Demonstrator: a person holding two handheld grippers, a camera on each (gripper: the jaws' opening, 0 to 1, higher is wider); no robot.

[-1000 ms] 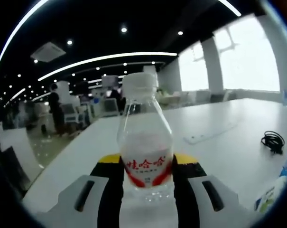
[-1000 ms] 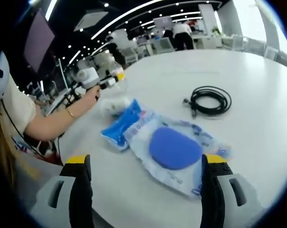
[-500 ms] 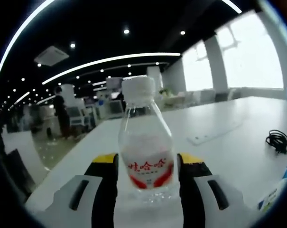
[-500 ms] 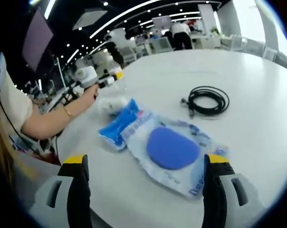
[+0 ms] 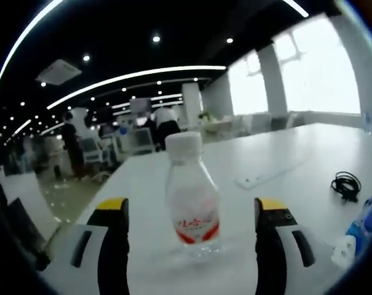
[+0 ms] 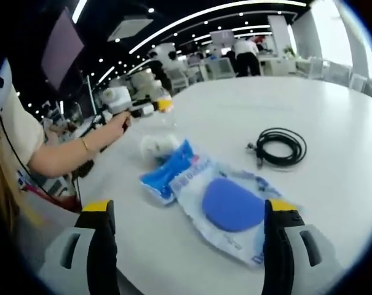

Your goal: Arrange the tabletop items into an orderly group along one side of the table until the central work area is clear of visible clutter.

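A clear water bottle (image 5: 192, 200) with a white cap and a red label stands upright on the white table (image 5: 296, 153). My left gripper (image 5: 192, 206) is open, its jaws wide apart on either side of the bottle and not touching it. In the right gripper view, a hand (image 6: 116, 126) holds that left gripper (image 6: 150, 108) at the table's far left edge. My right gripper (image 6: 190, 208) is open above the table, with nothing between its jaws. Ahead of it lie a clear pouch with a blue round pad (image 6: 230, 206), a blue packet (image 6: 167, 173) and a white crumpled item (image 6: 158, 145).
A coiled black cable (image 6: 284, 145) lies to the right of the pouch, also seen as the cable (image 5: 345, 183) in the left gripper view. A white power strip (image 5: 269, 175) lies further back. The person's arm (image 6: 56, 160) reaches along the table's left edge. Chairs and people stand in the background.
The left gripper has opened, letting go of the bottle, and drawn back from it; the bottle now stands free on the table. The right gripper stays open, its view only slightly shifted.
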